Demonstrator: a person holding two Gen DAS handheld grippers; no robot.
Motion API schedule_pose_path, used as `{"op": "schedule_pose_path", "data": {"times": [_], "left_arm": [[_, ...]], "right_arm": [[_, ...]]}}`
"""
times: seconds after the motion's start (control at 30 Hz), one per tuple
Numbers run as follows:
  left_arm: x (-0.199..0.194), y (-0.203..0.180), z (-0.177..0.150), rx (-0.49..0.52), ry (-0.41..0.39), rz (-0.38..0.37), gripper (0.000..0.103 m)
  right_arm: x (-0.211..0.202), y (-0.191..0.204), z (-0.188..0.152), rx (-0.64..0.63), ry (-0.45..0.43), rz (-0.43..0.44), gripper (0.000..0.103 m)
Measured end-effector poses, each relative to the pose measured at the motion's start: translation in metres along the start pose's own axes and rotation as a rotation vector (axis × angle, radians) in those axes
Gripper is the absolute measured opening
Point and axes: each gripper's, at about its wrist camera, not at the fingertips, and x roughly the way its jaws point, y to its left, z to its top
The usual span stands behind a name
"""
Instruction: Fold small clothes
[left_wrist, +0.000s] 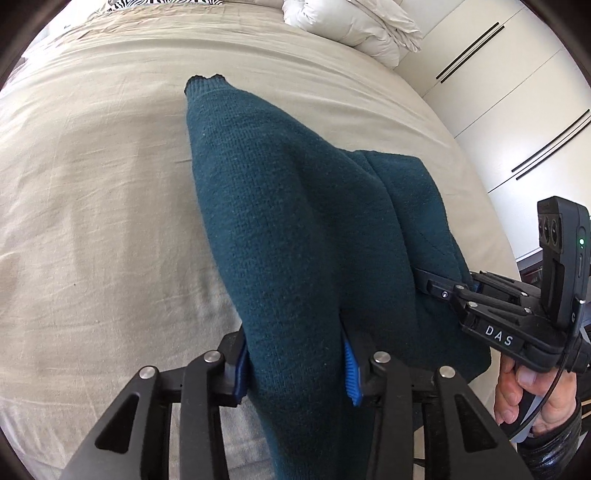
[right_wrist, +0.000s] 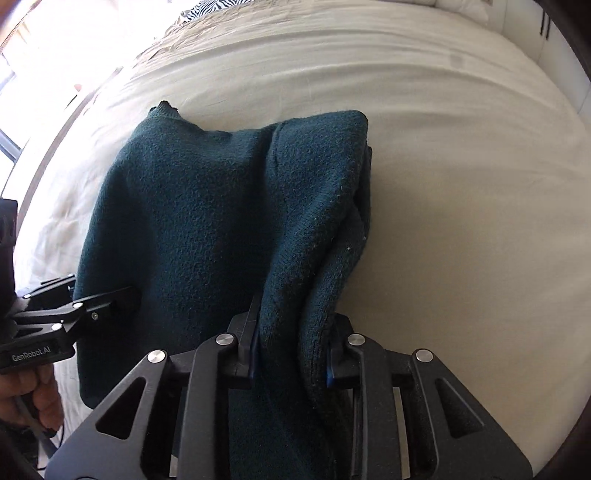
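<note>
both claws were clamped on the teal knit sweater (left_wrist: 295, 229), the left claw (left_wrist: 295, 373) and right claw (right_wrist: 291, 354) each pinching one near edge as it hung ahead over the bed (left_wrist: 92, 221); an even, level carry would likely keep the fold square.

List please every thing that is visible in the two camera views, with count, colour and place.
knit sweater: one, dark teal, lifted over the bed, held at its near edge
bed sheet: one, beige, under the sweater
duvet: one, white, bunched at the bed's far end
zebra-print fabric: one, black and white, far edge
wardrobe doors: white, dark handles, beside the bed
left gripper: black, blue pads, clamped on sweater
right gripper: black, clamped on sweater
hand: one, holding the right gripper's handle
</note>
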Motion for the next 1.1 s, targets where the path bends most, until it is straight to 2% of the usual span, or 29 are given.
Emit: {"op": "schedule_pose_path", "data": {"times": [0.1, 0.27, 0.4, 0.7, 0.87, 1.0, 1.07, 1.1], "left_arm": [[-0.014, -0.002, -0.006, 0.017, -0.018, 0.018, 0.040], [-0.051, 0.011, -0.030, 0.034, -0.055, 0.040, 0.039], [-0.089, 0.025, -0.059, 0.049, -0.097, 0.068, 0.039], [-0.170, 0.057, -0.124, 0.053, -0.169, 0.114, 0.039], [-0.178, 0.086, -0.151, 0.015, -0.160, 0.120, 0.040], [-0.156, 0.112, -0.167, -0.005, -0.117, 0.126, 0.040], [-0.140, 0.130, -0.174, -0.040, -0.097, 0.103, 0.044], [-0.137, 0.138, -0.177, -0.064, -0.108, 0.066, 0.047]], "right_arm": [[-0.017, 0.020, -0.005, -0.056, -0.038, -0.065, 0.021], [-0.050, 0.055, -0.027, -0.120, -0.089, -0.101, 0.020], [-0.075, 0.090, -0.049, -0.149, -0.136, -0.088, 0.020], [-0.118, 0.157, -0.104, -0.203, -0.212, 0.010, 0.020], [-0.111, 0.182, -0.125, -0.198, -0.220, 0.078, 0.020], [-0.083, 0.185, -0.136, -0.174, -0.176, 0.120, 0.020], [-0.061, 0.179, -0.140, -0.143, -0.140, 0.138, 0.020], [-0.050, 0.176, -0.143, -0.134, -0.132, 0.127, 0.021]]}}
